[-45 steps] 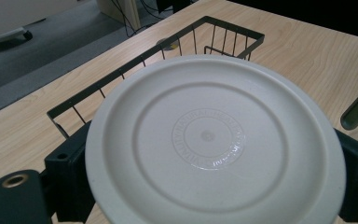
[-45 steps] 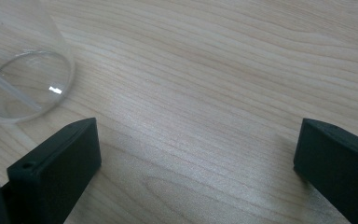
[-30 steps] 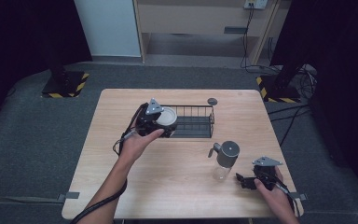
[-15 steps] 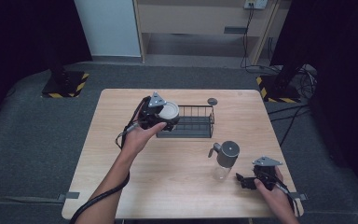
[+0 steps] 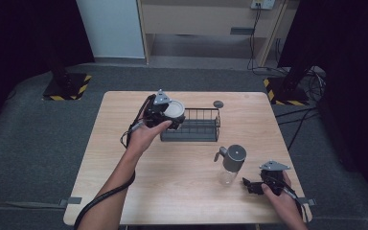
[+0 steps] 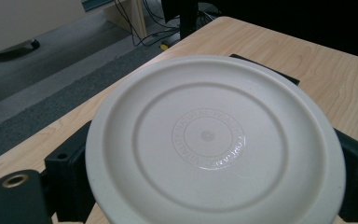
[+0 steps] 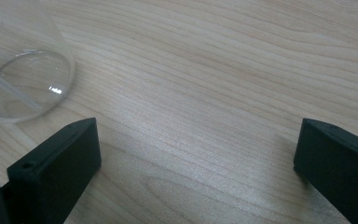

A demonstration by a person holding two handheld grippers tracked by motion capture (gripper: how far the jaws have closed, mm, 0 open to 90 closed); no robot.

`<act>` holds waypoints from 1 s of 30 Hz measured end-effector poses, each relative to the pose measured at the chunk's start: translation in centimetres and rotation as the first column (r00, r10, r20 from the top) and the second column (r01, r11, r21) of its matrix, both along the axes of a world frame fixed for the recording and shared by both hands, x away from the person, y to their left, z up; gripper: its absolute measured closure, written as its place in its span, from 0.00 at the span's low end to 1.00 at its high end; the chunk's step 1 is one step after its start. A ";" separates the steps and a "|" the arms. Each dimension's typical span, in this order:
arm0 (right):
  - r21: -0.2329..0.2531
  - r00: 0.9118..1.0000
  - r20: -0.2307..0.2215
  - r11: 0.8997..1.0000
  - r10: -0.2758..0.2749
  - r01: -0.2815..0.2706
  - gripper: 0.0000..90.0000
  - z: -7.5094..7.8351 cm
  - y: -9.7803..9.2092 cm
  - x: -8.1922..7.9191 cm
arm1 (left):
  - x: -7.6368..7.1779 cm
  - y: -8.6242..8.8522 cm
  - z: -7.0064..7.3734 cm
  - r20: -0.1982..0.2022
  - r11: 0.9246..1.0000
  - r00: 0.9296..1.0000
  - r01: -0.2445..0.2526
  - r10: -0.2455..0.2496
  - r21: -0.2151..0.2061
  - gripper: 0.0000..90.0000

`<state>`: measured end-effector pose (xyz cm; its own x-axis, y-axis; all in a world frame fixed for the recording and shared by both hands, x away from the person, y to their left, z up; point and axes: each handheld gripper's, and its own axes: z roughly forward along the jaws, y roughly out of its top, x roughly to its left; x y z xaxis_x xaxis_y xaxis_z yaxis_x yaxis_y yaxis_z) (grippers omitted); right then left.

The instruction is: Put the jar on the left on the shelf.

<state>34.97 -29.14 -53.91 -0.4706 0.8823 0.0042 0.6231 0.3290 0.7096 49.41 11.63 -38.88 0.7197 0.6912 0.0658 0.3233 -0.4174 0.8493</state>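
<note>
The left hand-held gripper (image 5: 165, 115) grips a cream-white plate (image 5: 175, 110), its two black jaws pressed against opposite edges of the rim. In the left gripper view the plate (image 6: 214, 144) shows its underside, with a raised ring and a faint round stamp at the centre, and it hides most of the jaws. Seen from above, this hand-held gripper holds the plate at the near left end of a black wire rack (image 5: 196, 125), which stretches away to its right on the worktop (image 5: 172, 182). A small dark disc (image 5: 218, 104) lies on the wood just beyond the rack's far right corner.

The right hand-held gripper (image 5: 255, 186) rests low on the worktop with its jaws spread wide and nothing between them. Just to its left stands a clear glass bottle (image 5: 231, 164) with a grey cap, whose round base (image 7: 25, 86) shows beside the left jaw in the right gripper view.
</note>
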 end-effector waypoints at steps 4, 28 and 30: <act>0.000 1.000 0.000 1.000 0.000 0.000 0.01 0.0 0.0 0.0 | 0.2 0.1 0.0 -0.002 1.000 1.000 -0.005 0.005 0.008 0.11; -0.001 1.000 0.000 1.000 0.000 0.000 0.01 0.0 0.0 0.0 | 2.1 -0.7 0.3 0.002 1.000 1.000 -0.023 0.023 0.001 0.11; 0.000 1.000 0.000 1.000 0.000 0.000 0.01 0.0 0.0 0.0 | 2.1 -0.7 0.3 0.001 1.000 1.000 -0.024 0.024 -0.001 0.11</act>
<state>34.97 -29.14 -53.91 -0.4710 0.8821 0.0039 0.6230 0.3295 0.7095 51.53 10.95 -38.57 0.7029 0.7082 0.0661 0.3321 -0.4089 0.8500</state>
